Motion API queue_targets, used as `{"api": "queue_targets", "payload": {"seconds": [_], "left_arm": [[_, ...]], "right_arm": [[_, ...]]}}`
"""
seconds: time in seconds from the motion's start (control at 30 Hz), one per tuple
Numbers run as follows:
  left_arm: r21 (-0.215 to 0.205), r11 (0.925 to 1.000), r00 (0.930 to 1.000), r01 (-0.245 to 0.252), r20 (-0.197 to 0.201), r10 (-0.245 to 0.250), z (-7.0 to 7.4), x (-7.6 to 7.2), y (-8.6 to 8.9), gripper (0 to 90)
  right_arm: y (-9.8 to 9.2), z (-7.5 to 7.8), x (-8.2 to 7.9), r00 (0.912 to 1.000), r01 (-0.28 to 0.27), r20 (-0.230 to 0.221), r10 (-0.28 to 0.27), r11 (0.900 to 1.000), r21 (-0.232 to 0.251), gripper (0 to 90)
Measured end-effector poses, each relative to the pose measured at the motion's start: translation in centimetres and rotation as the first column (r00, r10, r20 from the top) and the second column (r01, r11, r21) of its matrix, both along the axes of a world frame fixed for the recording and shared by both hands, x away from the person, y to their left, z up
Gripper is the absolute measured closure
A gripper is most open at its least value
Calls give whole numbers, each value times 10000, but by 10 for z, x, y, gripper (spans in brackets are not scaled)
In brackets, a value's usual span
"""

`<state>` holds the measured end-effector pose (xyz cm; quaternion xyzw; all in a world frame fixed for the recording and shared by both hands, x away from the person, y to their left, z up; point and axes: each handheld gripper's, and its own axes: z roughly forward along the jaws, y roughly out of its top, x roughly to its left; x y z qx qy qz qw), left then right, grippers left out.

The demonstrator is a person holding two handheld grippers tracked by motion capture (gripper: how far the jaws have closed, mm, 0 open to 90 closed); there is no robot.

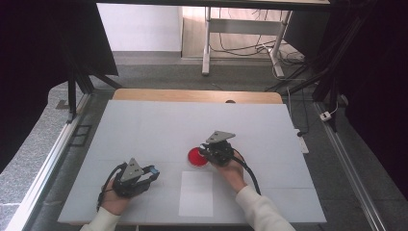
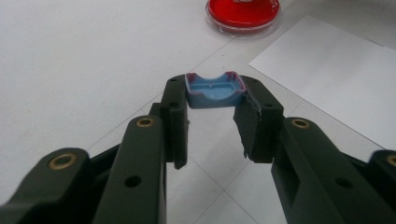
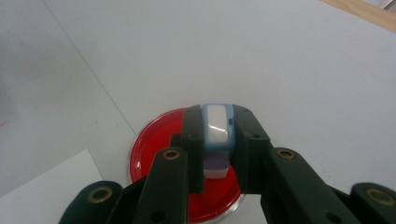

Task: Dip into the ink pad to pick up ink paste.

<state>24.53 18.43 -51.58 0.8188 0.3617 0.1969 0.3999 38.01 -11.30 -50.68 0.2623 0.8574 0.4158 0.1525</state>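
Note:
My left gripper point(image 2: 215, 93) is shut on a small blue cap-like piece point(image 2: 214, 90) with pinkish edges, hollow side up, held a little above the table. In the high view this gripper point(image 1: 152, 172) sits at the front left with the blue piece point(image 1: 153, 169) at its tips. My right gripper point(image 3: 217, 116) is shut on a small blue block with a white face point(image 3: 217, 125), held over a round red dish point(image 3: 156, 151). In the high view the right gripper point(image 1: 207, 152) hangs at the right edge of the red dish point(image 1: 194, 157).
A white sheet of paper point(image 1: 196, 193) lies flat near the table's front edge, between the two hands. The grey table top point(image 1: 159, 125) stretches away behind them, and a wooden edge point(image 1: 192, 95) runs along the far side.

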Motion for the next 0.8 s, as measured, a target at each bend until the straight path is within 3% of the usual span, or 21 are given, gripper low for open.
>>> {"api": "queue_targets", "payload": {"seconds": [0.8], "left_arm": [[33, 10000, 10000, -2, 14, 2, 0, 0, -1, 651]], "right_arm": [[1, -2, -4, 9998, 26, 220, -23, 9999, -104, 758]]}}
